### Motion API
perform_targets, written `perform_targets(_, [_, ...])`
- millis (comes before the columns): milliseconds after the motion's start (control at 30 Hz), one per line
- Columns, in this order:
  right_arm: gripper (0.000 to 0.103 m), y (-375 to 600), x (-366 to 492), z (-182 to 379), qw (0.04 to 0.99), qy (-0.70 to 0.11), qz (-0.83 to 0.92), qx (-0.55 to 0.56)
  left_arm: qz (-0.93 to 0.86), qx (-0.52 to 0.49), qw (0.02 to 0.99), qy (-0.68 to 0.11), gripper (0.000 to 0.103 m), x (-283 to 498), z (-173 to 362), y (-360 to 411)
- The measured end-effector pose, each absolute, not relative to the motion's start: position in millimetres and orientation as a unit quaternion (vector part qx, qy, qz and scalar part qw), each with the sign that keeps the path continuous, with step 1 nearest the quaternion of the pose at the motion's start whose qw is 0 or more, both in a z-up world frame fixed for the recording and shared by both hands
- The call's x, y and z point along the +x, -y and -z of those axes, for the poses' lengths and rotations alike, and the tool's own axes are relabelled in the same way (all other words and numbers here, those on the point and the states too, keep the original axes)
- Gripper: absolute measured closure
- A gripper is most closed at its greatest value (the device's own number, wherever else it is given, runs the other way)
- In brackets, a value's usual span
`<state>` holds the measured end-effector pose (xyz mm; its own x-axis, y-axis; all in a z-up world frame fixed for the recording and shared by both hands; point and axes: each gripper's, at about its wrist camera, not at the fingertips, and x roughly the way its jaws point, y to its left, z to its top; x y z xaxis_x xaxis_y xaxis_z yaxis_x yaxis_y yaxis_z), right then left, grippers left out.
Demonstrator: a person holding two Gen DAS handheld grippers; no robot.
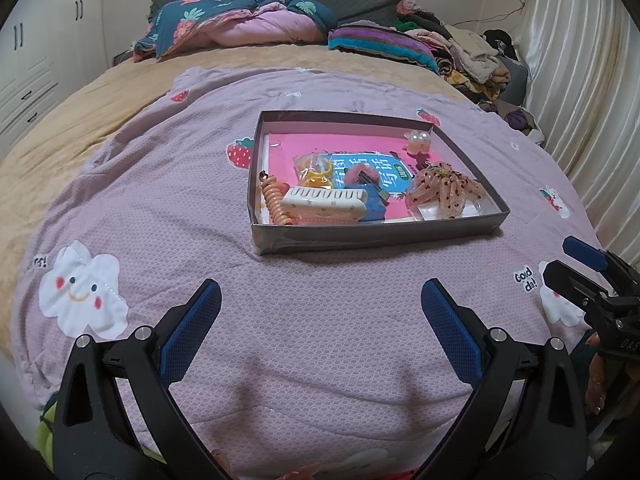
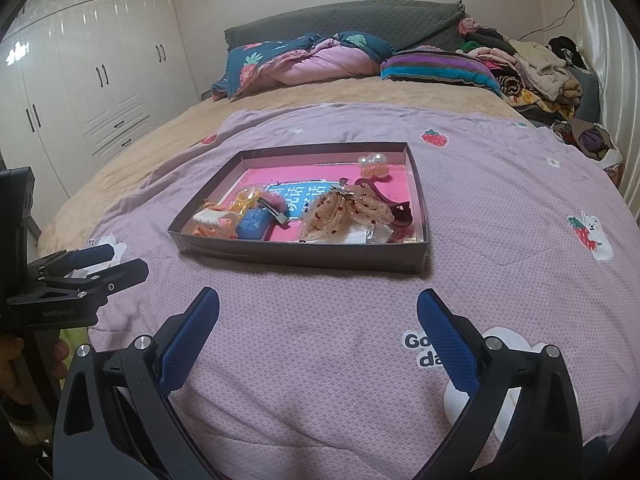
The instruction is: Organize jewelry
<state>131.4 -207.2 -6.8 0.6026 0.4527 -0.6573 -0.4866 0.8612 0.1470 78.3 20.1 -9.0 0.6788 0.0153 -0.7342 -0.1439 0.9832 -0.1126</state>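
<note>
So both grippers were hanging over the quilt (image 1: 320, 352) with fingers spread wide, nothing in them. The box (image 1: 376, 236) of hair stuff sat ahead: about 1 o'clock from the left gripper (image 1: 321, 308), 11 o'clock from the right gripper (image 2: 318, 312). Its long side ran across, 9 to 3. Neither looked clearly closer, though the mesh bow (image 2: 346, 212) lay on the right gripper's side.

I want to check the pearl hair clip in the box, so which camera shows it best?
The right wrist view: the pearl hair clip sits unobstructed in the box's far right corner. The left wrist view shows the same clip smaller, its pearls less distinct.
</note>
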Motion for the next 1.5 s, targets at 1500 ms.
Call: perform_targets(1500, [0.004,290.3,236.3,37.0,0.913,-0.393,-0.1,0.046,-0.166,-0.15,0.873,-0.434,0.009,111.4,39.1,-120.7])
